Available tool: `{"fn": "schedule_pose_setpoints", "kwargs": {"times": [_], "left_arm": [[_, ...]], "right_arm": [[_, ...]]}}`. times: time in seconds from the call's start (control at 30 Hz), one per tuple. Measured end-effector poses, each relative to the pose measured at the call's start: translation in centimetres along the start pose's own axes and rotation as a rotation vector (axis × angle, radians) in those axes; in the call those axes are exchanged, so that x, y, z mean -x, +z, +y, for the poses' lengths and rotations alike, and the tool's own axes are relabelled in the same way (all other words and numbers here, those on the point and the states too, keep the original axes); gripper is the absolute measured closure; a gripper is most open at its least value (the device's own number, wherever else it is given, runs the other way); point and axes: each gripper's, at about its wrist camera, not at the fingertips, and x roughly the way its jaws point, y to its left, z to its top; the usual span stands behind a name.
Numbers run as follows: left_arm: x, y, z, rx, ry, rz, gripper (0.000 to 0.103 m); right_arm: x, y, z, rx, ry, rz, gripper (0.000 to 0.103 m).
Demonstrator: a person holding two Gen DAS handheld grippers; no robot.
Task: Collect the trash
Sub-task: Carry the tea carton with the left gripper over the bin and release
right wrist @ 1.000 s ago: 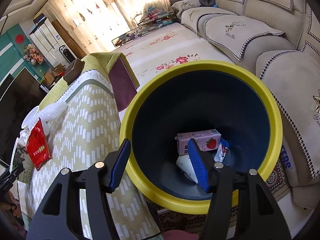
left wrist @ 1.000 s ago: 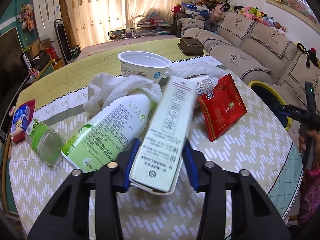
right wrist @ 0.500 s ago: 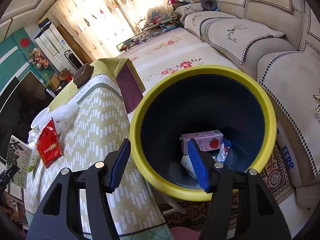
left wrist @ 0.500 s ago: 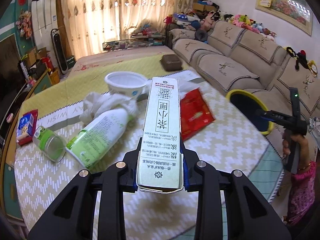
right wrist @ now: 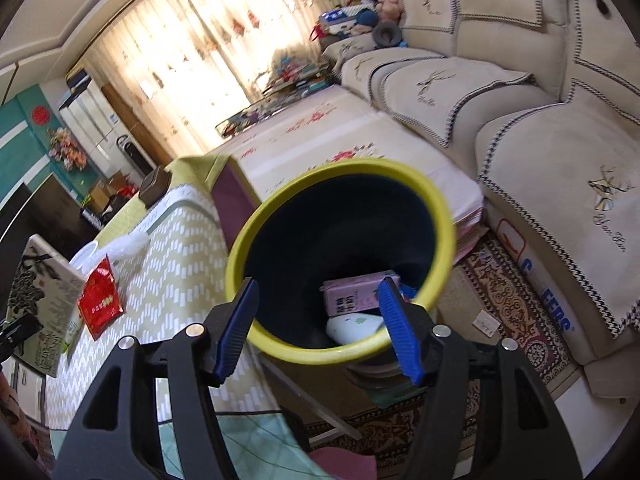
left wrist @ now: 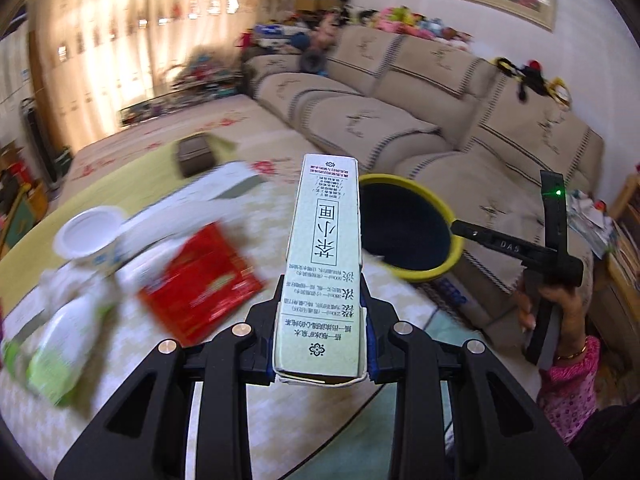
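My left gripper point(left wrist: 322, 312) is shut on a tall pale green drink carton point(left wrist: 324, 264) and holds it above the table, pointing toward the yellow-rimmed dark bin point(left wrist: 408, 228). The carton also shows at the left edge of the right wrist view point(right wrist: 44, 300). My right gripper point(right wrist: 316, 328) is open and empty, above the near rim of the bin point(right wrist: 340, 256). A pink strawberry milk carton point(right wrist: 352, 296) and a white wrapper point(right wrist: 352, 326) lie inside the bin. My right gripper also shows in the left wrist view point(left wrist: 520, 248), beside the bin.
On the patterned table point(left wrist: 240, 380) lie a red snack packet point(left wrist: 200, 284), a white cup point(left wrist: 86, 236), a green-and-white bottle point(left wrist: 68, 344) and crumpled tissue. A dark box point(left wrist: 196, 154) sits at the far edge. A beige sofa point(left wrist: 420, 120) stands behind the bin.
My left gripper has swung right with the carton, toward the bin. My right gripper has pulled back and up from the bin, staying open.
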Motion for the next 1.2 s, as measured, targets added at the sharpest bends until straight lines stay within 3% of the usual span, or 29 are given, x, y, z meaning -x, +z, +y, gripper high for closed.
{"fn": "schedule_pose_setpoints", "kwargs": {"times": [0.23, 0.4, 0.77, 0.8, 0.97, 1.2], "left_arm": [[-7.0, 3.8, -5.1, -0.050, -0.102, 0.083, 0.072], [-12.3, 6.6, -8.2, -0.104, -0.104, 0.112, 0.072], [-21.4, 10.0, -10.7, -0.090, -0.090, 0.185, 0.071], [-21.9, 10.2, -10.7, -0.081, -0.086, 0.185, 0.067], [-21.0, 10.4, -9.8, -0.046, -0.074, 0.142, 0.051], [-11.2, 7.3, -7.1, -0.016, -0.026, -0.008, 0.037]], "right_arm": [[2.1, -0.4, -4.0, -0.072, -0.034, -0.034, 0.043], [2.6, -0.7, -6.4, -0.111, -0.050, -0.032, 0.043], [1.8, -1.2, -8.1, -0.142, -0.050, -0.008, 0.043], [1.8, -1.3, -8.0, -0.141, -0.050, -0.006, 0.043], [1.5, -1.2, -7.2, -0.124, -0.040, 0.004, 0.043], [0.8, -1.3, -4.6, -0.076, -0.010, 0.025, 0.042]]}}
